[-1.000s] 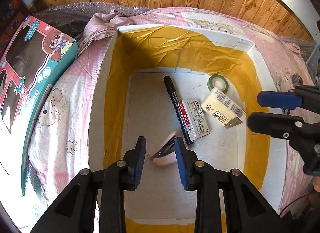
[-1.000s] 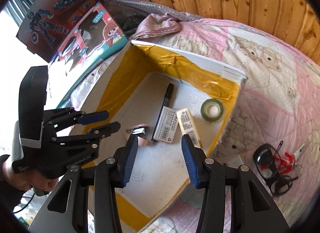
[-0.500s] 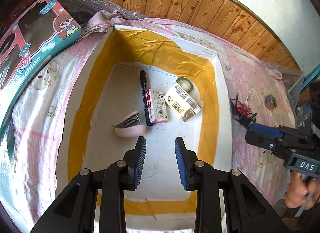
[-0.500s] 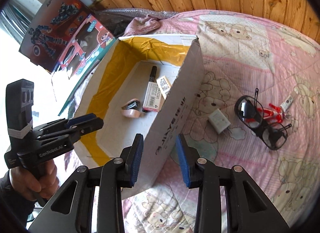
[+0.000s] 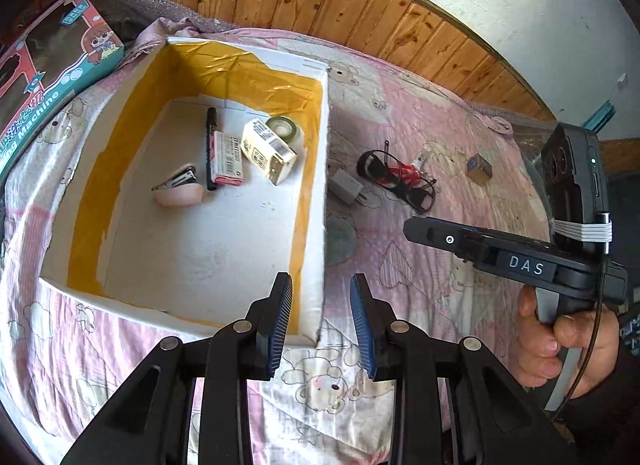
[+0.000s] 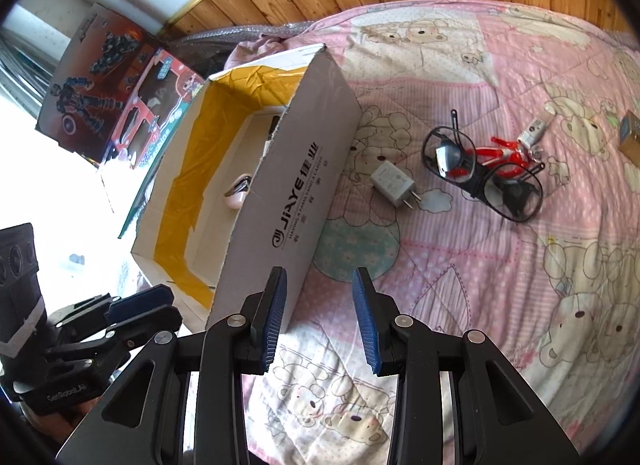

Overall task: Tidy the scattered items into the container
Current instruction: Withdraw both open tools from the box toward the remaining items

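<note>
The white charger point(image 6: 392, 182) lies on the bed point(image 6: 500, 305) just beside the box point(image 6: 296, 185) wall, ahead and slightly right of the right tool point(image 6: 320, 317), prongs pointing right. Both tools are open and empty; the left tool point(image 5: 322, 321) hangs over the box's near corner, farther away.

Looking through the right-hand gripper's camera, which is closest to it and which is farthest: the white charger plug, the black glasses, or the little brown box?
1. White charger plug, just beside the cardboard box, nearest the right gripper.
2. Black glasses, farther out on the quilt, to the right.
3. Little brown box, at the far right edge.
</note>
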Motion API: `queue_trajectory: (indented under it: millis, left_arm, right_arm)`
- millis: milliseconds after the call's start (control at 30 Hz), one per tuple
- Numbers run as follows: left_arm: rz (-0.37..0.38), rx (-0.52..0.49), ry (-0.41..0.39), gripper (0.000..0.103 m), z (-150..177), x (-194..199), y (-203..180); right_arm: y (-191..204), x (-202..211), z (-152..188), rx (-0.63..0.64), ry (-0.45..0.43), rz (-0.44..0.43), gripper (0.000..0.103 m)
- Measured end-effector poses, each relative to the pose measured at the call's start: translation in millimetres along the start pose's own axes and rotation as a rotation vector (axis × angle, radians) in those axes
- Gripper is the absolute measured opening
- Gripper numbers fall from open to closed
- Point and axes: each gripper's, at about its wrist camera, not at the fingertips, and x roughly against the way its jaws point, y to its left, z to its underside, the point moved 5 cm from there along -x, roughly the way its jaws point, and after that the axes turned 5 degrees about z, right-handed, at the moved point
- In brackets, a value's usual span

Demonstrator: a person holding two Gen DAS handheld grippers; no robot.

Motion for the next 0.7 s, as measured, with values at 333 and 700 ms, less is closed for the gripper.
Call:
queue_trajectory:
  millis: [333,700]
  left_arm:
    - [0.056,-0.107,0.062,0.032,-2,-33,-59]
    - [0.042,-0.141,0.125,0.036,-24,-88,-88]
  right_arm:
    - [-51,21,26,-0.128,-0.027,0.024,0.036]
    - [-109,33,40,-0.283,-0.046,0.058,0.037]
